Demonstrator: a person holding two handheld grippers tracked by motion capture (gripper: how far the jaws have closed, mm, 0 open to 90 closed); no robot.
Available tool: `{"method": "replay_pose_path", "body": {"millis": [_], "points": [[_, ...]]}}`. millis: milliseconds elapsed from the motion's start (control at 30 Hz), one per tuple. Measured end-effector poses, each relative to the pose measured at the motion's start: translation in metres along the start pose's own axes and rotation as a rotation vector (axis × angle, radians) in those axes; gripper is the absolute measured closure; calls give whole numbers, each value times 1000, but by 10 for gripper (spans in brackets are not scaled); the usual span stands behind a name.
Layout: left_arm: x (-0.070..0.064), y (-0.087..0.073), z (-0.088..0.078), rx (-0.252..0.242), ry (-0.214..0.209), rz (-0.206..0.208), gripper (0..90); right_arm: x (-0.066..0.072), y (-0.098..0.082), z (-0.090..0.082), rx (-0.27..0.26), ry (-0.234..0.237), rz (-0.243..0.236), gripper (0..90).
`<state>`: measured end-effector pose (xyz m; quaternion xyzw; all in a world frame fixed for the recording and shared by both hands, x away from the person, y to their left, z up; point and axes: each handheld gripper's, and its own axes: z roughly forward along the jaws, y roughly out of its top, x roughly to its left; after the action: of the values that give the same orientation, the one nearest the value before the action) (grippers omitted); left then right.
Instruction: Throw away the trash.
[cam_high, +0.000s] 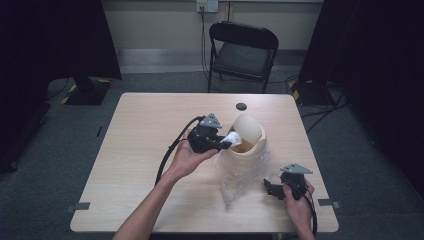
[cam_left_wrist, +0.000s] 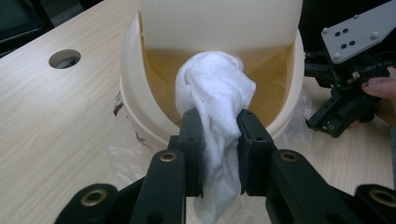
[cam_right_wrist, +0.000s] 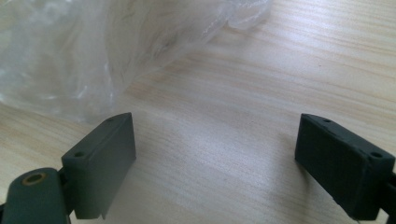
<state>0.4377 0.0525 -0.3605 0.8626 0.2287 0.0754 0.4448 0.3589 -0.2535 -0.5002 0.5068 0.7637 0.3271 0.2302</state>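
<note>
A cream bin (cam_high: 246, 145) with a swing lid stands near the table's middle, on a clear plastic bag (cam_high: 239, 181). My left gripper (cam_high: 226, 144) is shut on a crumpled white cloth (cam_left_wrist: 215, 95), holding it at the bin's (cam_left_wrist: 130, 93) opening, under the tilted lid (cam_left_wrist: 219, 21). Part of the cloth hangs down between the jaws. My right gripper (cam_high: 270, 189) stands open low over the table's near right part, nothing between its fingers (cam_right_wrist: 102, 161). The right gripper (cam_left_wrist: 341, 107) also appears beyond the bin in the left gripper view.
The wooden table (cam_high: 145, 150) has a round cable hole (cam_high: 241, 106) near its far edge. A black folding chair (cam_high: 241, 52) stands behind the table. The clear plastic bag (cam_right_wrist: 84, 51) lies crumpled just ahead of my right gripper.
</note>
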Motion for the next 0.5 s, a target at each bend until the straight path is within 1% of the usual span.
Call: {"method": "replay_pose_path", "body": {"millis": [67,200,233,267,333,367,433,467,500], "points": [[0,2,3,11,-3,7,743,0,0,0,0,0,1,116],[1,4,8,11,-14,-14,732,0,0,0,0,0,1,116],[1,5,10,13,-21,-15,714,0,0,0,0,0,0,116],[1,6,11,16,-26,-13,714,0,0,0,0,0,0,116],[1,8,15,25,-24,-16,697,0,0,0,0,0,0,116],[0,10,17,27,-18,-6,695,0,0,0,0,0,0,116],[-2,11,20,43,-17,-5,701,0,0,0,0,-1,1,116],[-2,12,22,56,-13,13,701,0,0,0,0,-1,1,116],[-2,13,24,69,-7,15,708,0,0,0,0,0,0,116]]}}
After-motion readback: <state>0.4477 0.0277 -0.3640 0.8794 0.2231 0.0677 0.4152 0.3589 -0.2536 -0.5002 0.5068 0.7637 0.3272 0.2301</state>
